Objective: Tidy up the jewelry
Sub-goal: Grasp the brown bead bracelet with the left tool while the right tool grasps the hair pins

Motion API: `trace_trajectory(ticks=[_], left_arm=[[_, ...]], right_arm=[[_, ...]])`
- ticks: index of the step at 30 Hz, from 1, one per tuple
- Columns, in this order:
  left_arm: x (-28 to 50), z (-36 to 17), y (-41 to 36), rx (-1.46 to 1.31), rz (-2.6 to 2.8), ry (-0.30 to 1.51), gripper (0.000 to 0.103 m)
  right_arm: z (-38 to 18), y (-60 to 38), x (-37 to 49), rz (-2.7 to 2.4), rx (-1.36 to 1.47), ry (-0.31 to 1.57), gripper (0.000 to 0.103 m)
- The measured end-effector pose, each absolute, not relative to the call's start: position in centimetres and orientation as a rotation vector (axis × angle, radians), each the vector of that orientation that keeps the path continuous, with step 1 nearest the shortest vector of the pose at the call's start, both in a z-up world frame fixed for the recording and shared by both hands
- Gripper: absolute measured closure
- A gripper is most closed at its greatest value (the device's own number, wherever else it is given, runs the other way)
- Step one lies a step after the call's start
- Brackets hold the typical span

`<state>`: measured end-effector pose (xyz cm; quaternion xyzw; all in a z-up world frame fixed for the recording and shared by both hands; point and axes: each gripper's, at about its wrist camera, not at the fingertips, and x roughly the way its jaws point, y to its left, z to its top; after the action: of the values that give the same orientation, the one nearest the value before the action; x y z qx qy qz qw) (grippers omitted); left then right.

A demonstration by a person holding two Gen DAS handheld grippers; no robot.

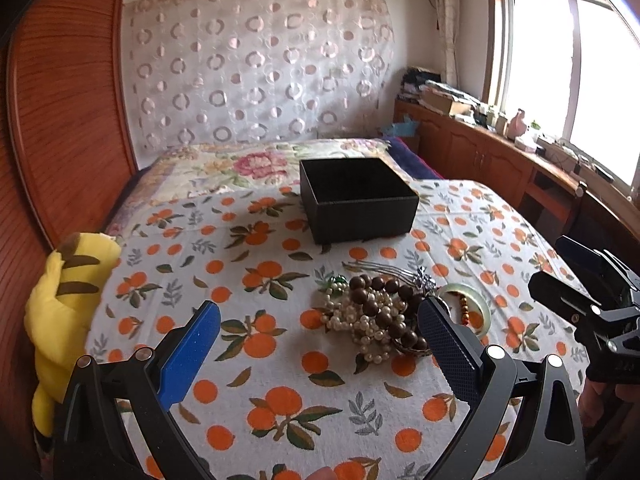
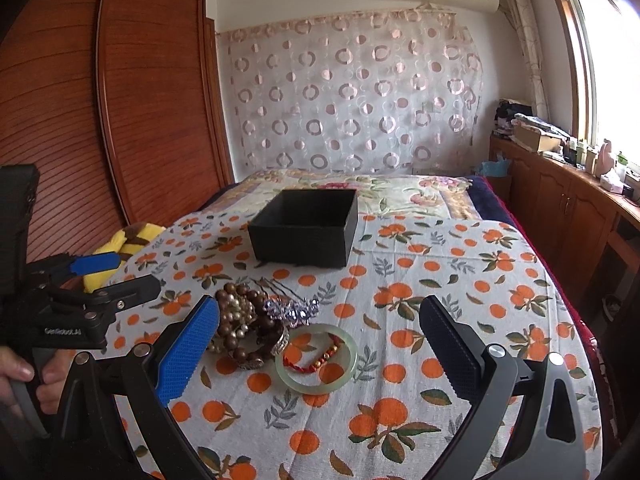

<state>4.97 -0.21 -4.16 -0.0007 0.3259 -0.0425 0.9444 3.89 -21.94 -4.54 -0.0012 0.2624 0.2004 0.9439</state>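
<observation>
A pile of jewelry lies on the orange-print cloth (image 2: 440, 280): brown wooden beads (image 1: 378, 307) (image 2: 236, 300), pearl strands (image 1: 362, 330), a silver hair comb (image 2: 292, 311), a pale jade bangle (image 2: 316, 391) (image 1: 483, 305) and a red beaded bracelet (image 2: 316, 362) lying inside the bangle. Behind the pile stands a black box (image 1: 364, 216) (image 2: 300, 246), its top open and its inside dark. My left gripper (image 1: 318, 316) (image 2: 138, 270) is open, with the pile near its right finger. Open too, my right gripper (image 2: 320, 312) (image 1: 548, 262) hovers with the bangle between its fingers, touching nothing.
A yellow striped plush toy (image 1: 64, 300) (image 2: 128, 240) lies at the bed's left edge beside a wooden wardrobe (image 2: 140, 100). Floral bedding (image 1: 240, 168) lies behind the box. A wooden cabinet (image 2: 560, 208) with clutter runs under the window on the right. A hand (image 2: 24, 376) holds the left gripper's handle.
</observation>
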Motion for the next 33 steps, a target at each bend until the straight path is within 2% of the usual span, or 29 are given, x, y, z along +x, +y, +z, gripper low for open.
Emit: trace_trajectory(ticks=[9, 16, 27, 28, 29, 33], left_arm=[[7.9, -6.1, -0.5, -0.037, -0.183, 0.74, 0.009], [10.7, -7.7, -0.5, -0.086, -0.225, 0.819, 0.031], [13.0, -8.8, -1.0, -0.133, -0.294, 0.887, 0.084], [12.8, -8.7, -1.0, -0.129, -0.298, 0.883, 0.085], [12.7, -8.5, -1.0, -0.125, -0.301, 0.875, 0.09], [11.9, -7.2, -0.5, -0.136, -0.307, 0.838, 0.09]], right_arm=[[-6.7, -21.8, 5.0, 0.426, -0.039, 0.595, 0.02], [-7.7, -22.1, 5.4, 0.416, -0.05, 0.623, 0.021], [-8.1, -21.4, 7.2, 0.449, -0.083, 0.659, 0.021], [-8.2, -21.3, 7.6, 0.457, -0.086, 0.669, 0.021], [-8.3, -21.2, 7.8, 0.463, -0.087, 0.675, 0.021], [-8.7, -20.6, 8.9, 0.502, -0.088, 0.712, 0.021]])
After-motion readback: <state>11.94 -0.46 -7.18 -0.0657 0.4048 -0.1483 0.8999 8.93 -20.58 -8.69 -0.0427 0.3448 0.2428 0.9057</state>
